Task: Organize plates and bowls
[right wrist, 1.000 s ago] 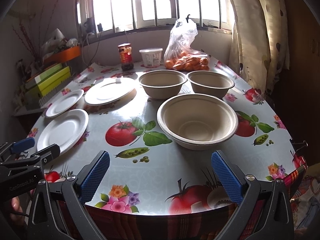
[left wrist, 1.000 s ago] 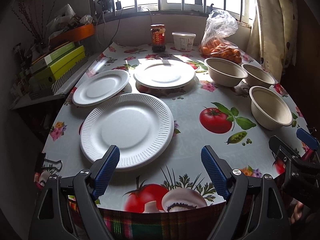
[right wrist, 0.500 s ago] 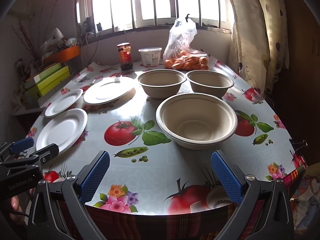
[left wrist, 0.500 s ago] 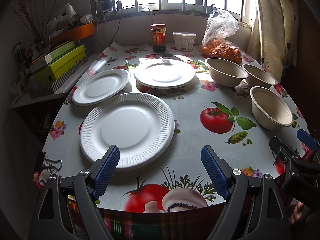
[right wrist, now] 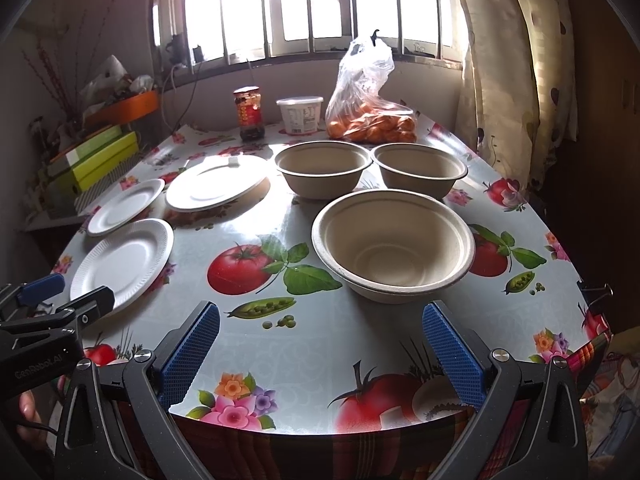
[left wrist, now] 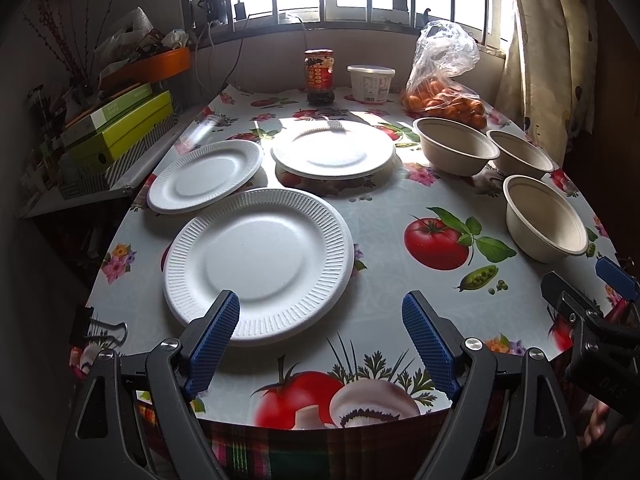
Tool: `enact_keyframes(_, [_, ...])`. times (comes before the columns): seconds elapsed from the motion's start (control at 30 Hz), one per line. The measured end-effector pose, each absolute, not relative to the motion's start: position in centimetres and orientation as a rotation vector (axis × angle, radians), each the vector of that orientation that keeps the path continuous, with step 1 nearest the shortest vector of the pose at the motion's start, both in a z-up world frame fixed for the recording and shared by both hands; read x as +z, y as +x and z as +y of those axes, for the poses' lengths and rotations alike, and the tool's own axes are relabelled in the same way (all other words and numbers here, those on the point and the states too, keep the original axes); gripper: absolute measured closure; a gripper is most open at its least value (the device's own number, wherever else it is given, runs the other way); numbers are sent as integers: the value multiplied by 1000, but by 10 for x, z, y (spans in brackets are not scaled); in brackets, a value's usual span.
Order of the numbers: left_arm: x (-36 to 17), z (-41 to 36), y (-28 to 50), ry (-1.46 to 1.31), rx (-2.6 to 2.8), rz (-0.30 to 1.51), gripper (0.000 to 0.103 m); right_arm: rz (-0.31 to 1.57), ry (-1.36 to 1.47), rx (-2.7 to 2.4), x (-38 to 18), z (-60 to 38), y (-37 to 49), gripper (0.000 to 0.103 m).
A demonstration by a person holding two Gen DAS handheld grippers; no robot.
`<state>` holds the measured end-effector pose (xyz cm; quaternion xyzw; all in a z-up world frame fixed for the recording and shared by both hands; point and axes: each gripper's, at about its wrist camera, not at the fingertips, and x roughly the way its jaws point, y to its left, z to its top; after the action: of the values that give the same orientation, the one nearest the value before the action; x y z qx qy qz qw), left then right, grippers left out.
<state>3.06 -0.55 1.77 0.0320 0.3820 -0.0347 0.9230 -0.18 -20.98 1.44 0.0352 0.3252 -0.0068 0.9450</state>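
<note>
Plates and bowls are spread over the surface, which wears a glossy cloth printed with tomatoes, peas and flowers. We see it as the largest thing here, then the three white plates on its left half: the nearest plate lies just ahead of our left tongs, the smaller plate sits behind it toward the left edge with its rim just beside the nearest plate's, and the far plate rests in sunlight toward the middle. On the right half we find three tan bowls, all upright: the nearest bowl is just ahead of our right tongs, and behind it the middle bowl and the right bowl stand side by side, rims almost touching. Along the window end stand a bag of oranges, a white tub and a dark jar. Both tongs hover at the near edge, spread wide, gripping nothing.
</note>
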Motion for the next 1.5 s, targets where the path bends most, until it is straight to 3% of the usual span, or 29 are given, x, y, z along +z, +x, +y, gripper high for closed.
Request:
enact_keyframes(0.63, [37,36,49,2,-57,773,19,626,25,109,41,-179,26,0])
enact_keyframes(1.5, [64,161,134,-129,147,781,19,668,-111,400,97,-73,161,3])
